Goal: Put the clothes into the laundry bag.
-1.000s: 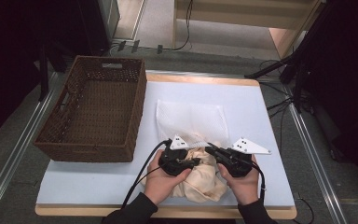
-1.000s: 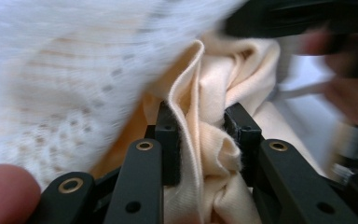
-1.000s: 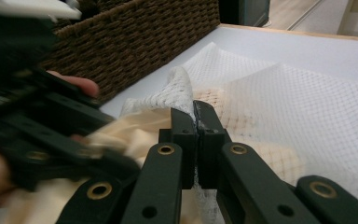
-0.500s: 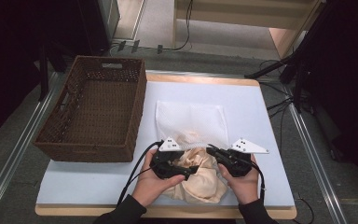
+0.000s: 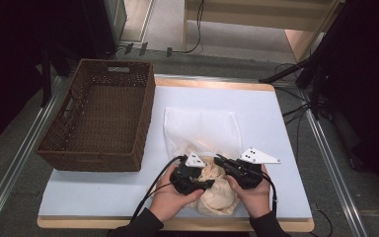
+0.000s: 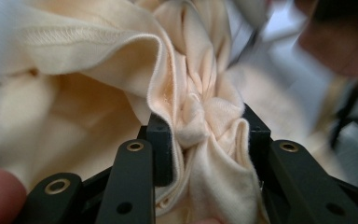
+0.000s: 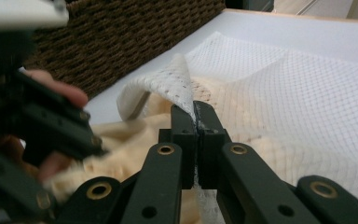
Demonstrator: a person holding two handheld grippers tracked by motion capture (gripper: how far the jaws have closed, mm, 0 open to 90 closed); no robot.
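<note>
Cream cloth [image 6: 200, 126] is bunched up, left gripper [image 6: 205, 140] just squeezed onto it; right gripper [image 7: 196, 126] pinches the mesh bag [image 7: 279, 93] edge, basket [image 5: 103, 113] far left.

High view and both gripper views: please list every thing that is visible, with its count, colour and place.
Mesh bag: one, white, middle of the table, its near edge pinched by the right gripper.
Garment: one, cream, bunched at the bag's mouth near the front edge.
Basket: one, dark brown wicker, left on the table.
Table: one, pale blue top, wooden rim.
Cables: several, black, on the floor at right.
Left gripper: one, black, jaws just closing, pressed on a garment fold.
Right gripper: one, black, shut on the mesh.
Hands: two, at the bottom.
</note>
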